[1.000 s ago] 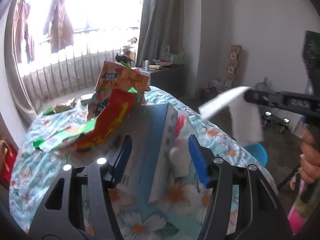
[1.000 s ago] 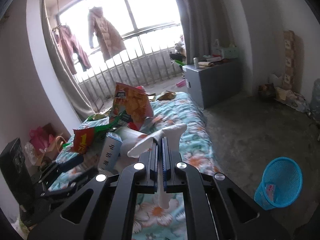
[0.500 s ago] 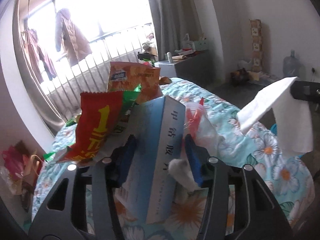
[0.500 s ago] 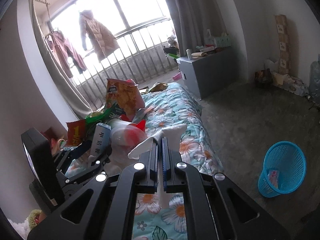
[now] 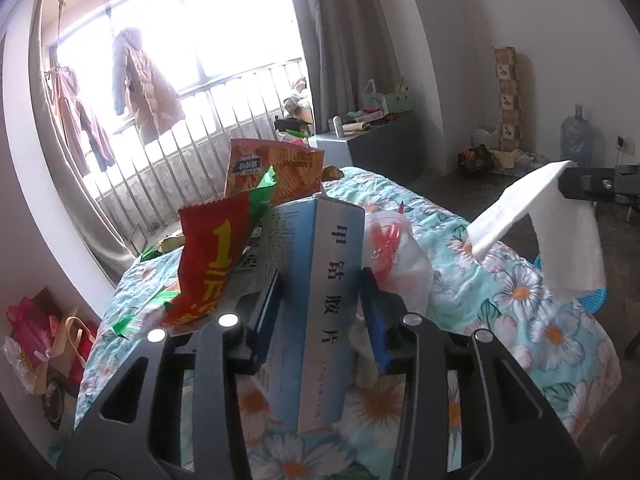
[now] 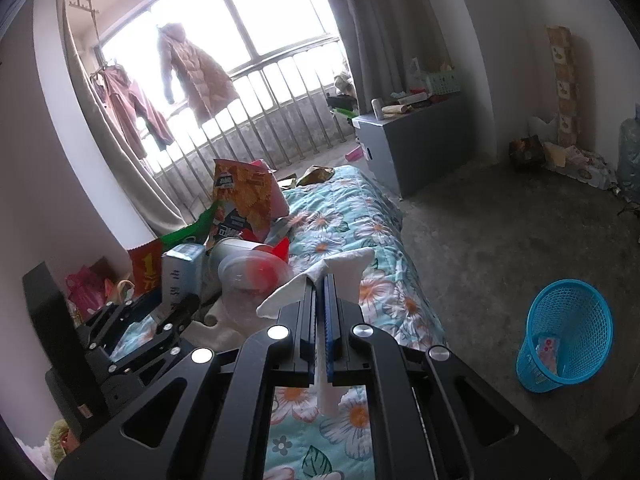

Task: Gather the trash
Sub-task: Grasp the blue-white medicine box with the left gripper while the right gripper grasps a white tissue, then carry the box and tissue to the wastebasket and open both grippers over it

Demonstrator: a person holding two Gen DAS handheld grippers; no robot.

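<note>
My left gripper [image 5: 320,300] is shut on a blue and white carton box [image 5: 320,296], held upright above the bed; it also shows in the right wrist view [image 6: 180,272]. Beside the box are a red wrapper [image 5: 212,256], an orange snack bag [image 5: 276,172] and a clear plastic bag [image 5: 400,256]. My right gripper [image 6: 320,292] is shut on a white tissue [image 6: 340,268], which also hangs at the right of the left wrist view [image 5: 560,232]. A blue trash basket [image 6: 568,332] stands on the floor to the right.
The bed with a floral cover [image 6: 340,216] lies below both grippers. A grey cabinet [image 6: 412,148] stands past the bed by the curtain. Bags [image 5: 40,340] sit on the floor at the left. The concrete floor [image 6: 500,240] lies between bed and basket.
My left gripper has closed on the box and lifted it upright off the bed. The right gripper still holds the tissue and has drifted slightly.
</note>
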